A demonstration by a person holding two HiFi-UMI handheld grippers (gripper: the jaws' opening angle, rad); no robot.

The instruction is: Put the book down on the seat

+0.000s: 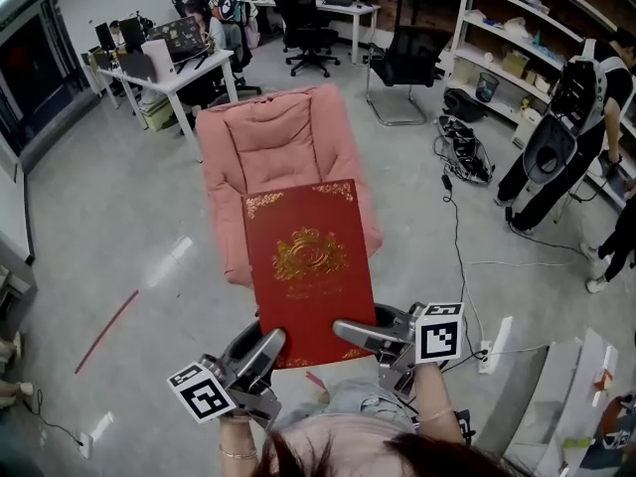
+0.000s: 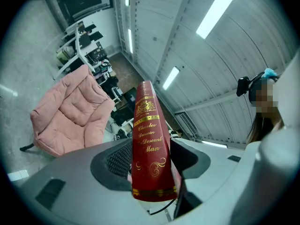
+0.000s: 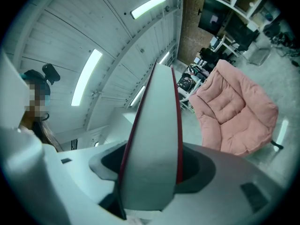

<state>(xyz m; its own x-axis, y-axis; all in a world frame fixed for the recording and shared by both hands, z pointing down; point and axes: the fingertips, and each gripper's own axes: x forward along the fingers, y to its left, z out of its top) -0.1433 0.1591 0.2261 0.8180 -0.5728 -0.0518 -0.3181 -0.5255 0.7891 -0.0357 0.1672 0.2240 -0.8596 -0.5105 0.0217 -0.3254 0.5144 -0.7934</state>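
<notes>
So the red book [image 1: 310, 271] with gold trim is up in the air, cover facing up, held by its near end. The left gripper [image 1: 266, 346] is clamped on the near corner at about 7 o'clock, on the spine side. Its own view looks straight at the gold-lettered spine squeezed between the jaws. The right gripper [image 1: 346, 329] is clamped on the other near corner at about 5 o'clock, and its view shows the white page edges pinched between its jaws.

The pink padded seat [image 1: 283, 137] sits on the grey floor [image 1: 89, 227] at 12 o'clock from the book. From the head view the book's far end overlaps the seat's front edge, but both gripper views show the seat lying well beyond the book, so it's not down on the seat yet.

There's a white desk [image 1: 184, 73] at 11 o'clock, a black office chair [image 1: 402, 68] at 1 o'clock, and a person [image 1: 566, 137] standing by shelves [image 1: 517, 38] at 2 o'clock.
</notes>
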